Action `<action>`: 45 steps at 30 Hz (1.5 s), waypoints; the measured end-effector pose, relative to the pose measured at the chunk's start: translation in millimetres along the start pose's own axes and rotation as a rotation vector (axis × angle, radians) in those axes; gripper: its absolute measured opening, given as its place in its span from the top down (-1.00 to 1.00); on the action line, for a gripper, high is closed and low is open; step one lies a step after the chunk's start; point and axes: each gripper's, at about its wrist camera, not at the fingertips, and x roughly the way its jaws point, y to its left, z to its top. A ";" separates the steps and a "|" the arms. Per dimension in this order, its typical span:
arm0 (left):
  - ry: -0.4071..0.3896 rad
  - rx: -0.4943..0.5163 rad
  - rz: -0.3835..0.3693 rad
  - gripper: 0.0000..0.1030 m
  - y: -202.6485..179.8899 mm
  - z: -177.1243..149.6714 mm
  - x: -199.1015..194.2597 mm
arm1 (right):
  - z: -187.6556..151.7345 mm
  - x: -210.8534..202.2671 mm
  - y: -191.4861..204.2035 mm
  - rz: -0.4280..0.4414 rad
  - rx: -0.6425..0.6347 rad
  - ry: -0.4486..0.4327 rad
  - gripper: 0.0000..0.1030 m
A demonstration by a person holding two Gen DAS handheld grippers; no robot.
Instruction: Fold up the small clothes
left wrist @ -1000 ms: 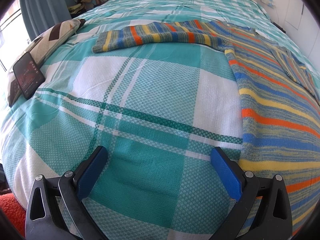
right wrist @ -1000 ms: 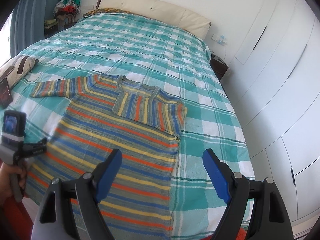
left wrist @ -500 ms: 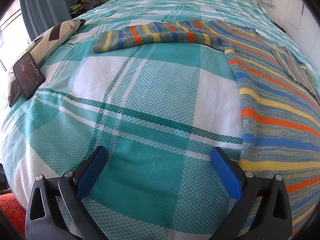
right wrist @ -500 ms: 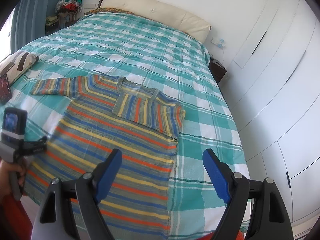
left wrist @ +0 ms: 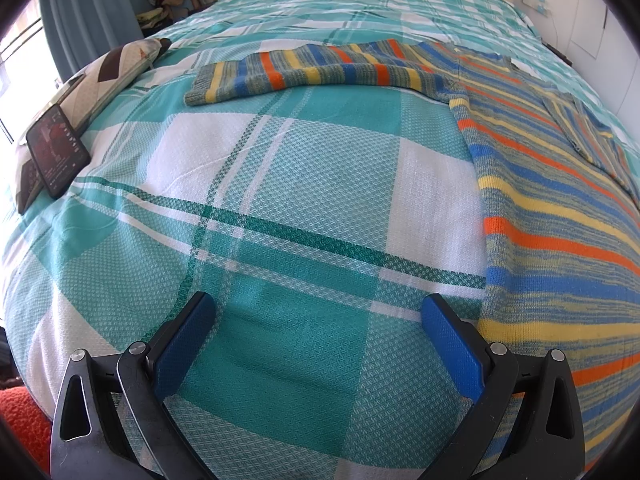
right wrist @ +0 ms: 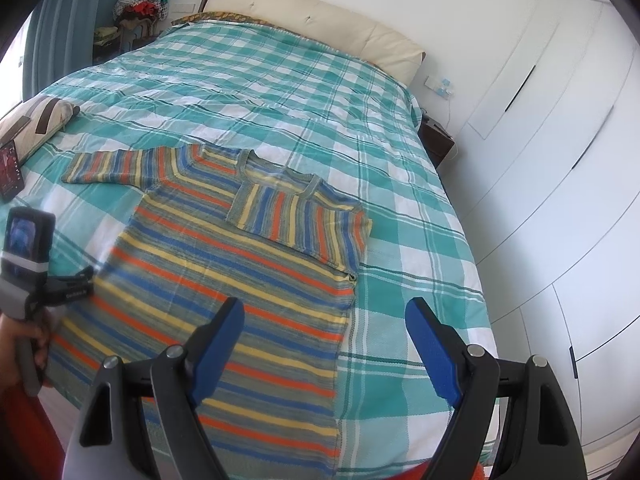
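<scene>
Striped sweater [right wrist: 224, 280] is flat on the bed [right wrist: 400, 208], near its foot edge. One sleeve is already folded across the chest, the other sleeve [left wrist: 304, 68] is spread out, so maybe a third done. Left gripper [left wrist: 320, 344] and right gripper [right wrist: 324, 344] both wide open, holding nothing.

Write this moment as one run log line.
left gripper: open, empty | right gripper: open, empty | striped knitted sweater: flat on checked bedspread, one sleeve folded in
</scene>
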 end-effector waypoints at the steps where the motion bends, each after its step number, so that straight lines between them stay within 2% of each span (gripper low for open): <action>1: 0.000 0.000 0.000 -0.99 0.1 -0.1 0.1 | -0.4 0.5 -0.4 0.003 0.000 0.002 -0.59; 16: 0.015 0.004 0.009 -0.98 -0.5 1.5 -2.5 | -1.1 2.1 17.8 0.044 -0.038 0.022 -0.59; 18: 0.029 0.011 0.021 -0.97 -0.9 5.2 -14.4 | -0.3 1.8 19.1 0.052 -0.037 0.020 -0.59; 24: -0.085 -0.015 -0.026 -0.98 -4.6 13.9 -92.6 | -2.5 4.8 21.4 0.056 -0.040 0.027 -0.59; 29: -0.139 -0.001 -0.024 -0.98 -12.9 22.0 -133.8 | -4.3 2.6 24.0 0.071 -0.044 0.033 -0.59; 34: -0.166 0.001 0.000 -0.98 -15.6 25.1 -148.7 | -3.1 -5.3 24.4 0.068 -0.046 0.014 -0.59; 45: -0.174 0.006 0.013 -0.98 -20.6 20.5 -157.9 | -2.5 -9.0 22.3 0.062 -0.045 0.005 -0.59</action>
